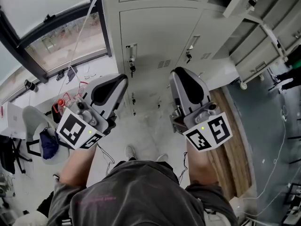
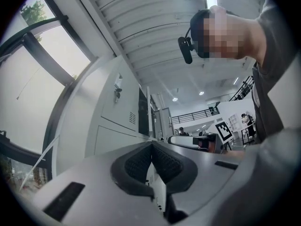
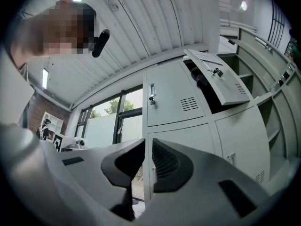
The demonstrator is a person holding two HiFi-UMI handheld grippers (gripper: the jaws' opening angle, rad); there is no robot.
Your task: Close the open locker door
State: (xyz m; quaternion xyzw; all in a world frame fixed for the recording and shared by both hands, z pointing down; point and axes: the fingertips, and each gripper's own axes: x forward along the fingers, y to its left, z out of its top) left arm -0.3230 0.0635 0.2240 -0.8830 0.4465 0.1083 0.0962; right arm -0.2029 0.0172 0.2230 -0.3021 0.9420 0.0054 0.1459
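Observation:
The open locker door (image 3: pixel 221 81) is pale grey with a keyed lock and vent slits. It hangs swung out from an upper compartment of the locker bank (image 3: pixel 176 100), with the dark inside showing behind it. My right gripper (image 3: pixel 146 149) points up at the closed lockers to the left of and below that door, well short of it. Its jaws stand a narrow gap apart with nothing between them. My left gripper (image 2: pixel 151 147) has its pads touching and holds nothing. The lockers (image 2: pixel 120 112) lie ahead of it on the left. In the head view the left gripper (image 1: pixel 121 81) and the right gripper (image 1: pixel 178 74) are side by side before the locker fronts (image 1: pixel 155 36).
A large window (image 1: pixel 51 27) runs along the left wall. Below it stands a chair with clothes (image 1: pixel 40 133) and cables. White metal shelving (image 1: pixel 265 36) sits to the right of the lockers, and a long wooden board (image 1: pixel 235 145) lies on the floor at my right.

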